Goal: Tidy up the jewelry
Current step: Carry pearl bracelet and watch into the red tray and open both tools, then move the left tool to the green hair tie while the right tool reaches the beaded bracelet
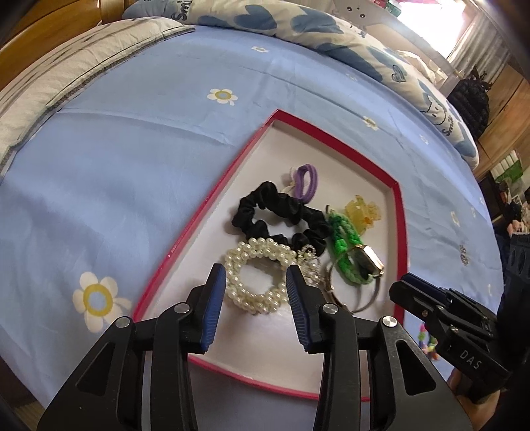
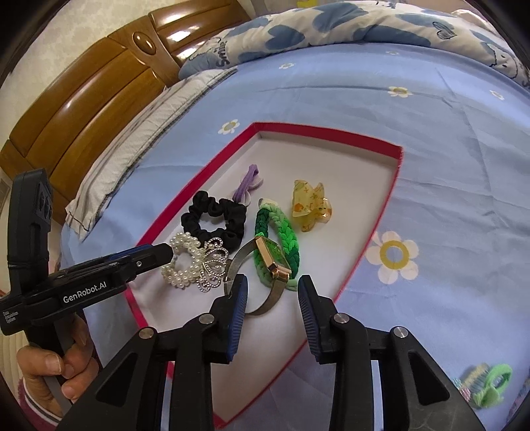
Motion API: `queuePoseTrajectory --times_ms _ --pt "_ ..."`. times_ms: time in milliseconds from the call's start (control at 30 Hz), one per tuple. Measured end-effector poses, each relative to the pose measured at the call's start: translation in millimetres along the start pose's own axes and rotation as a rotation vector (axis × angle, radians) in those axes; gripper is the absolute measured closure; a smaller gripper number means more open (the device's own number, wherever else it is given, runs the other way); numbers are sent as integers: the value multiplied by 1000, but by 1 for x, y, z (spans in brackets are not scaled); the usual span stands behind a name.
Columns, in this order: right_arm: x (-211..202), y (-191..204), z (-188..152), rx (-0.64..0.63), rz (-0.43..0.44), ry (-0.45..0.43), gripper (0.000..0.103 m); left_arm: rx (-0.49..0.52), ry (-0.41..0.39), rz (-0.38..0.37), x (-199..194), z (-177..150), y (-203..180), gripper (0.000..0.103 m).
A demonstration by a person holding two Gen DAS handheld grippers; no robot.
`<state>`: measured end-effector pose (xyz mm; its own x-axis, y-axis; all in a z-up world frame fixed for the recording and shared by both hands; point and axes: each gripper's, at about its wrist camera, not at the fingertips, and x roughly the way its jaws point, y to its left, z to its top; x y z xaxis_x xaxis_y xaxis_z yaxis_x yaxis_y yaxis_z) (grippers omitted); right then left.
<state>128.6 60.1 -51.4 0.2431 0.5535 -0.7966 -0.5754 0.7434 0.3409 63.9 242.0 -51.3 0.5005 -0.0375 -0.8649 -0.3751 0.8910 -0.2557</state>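
We see a blue bedsheet (image 2: 447,159) w/ white-and-yellow daisy print, smooth except a few creases. A quilt (image 1: 298,23) w/ blue hearts & cloud faces lies bunched along the far side of the bed; the same one shows in the right wrist view (image 2: 331,26). A pale pillow (image 2: 132,146) w/ a grey stitched border sits at the head end, against the wooden headboard (image 2: 82,99), glossy brown w/ an oval inlay. In the left wrist view, a dark puffer jacket (image 1: 470,102) stands past the bed by wood panelling, and a bright window (image 1: 434,23) glares at top right.
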Motion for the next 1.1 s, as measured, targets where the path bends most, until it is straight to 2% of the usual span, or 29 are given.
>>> queuePoseTrajectory --times_ms 500,1100 --pt "-54 -24 -26 57 -15 -72 67 86 2 -75 -18 -20 -56 66" --pt "-119 -107 -72 211 -119 -148 64 250 42 -152 -17 -48 -144 64"
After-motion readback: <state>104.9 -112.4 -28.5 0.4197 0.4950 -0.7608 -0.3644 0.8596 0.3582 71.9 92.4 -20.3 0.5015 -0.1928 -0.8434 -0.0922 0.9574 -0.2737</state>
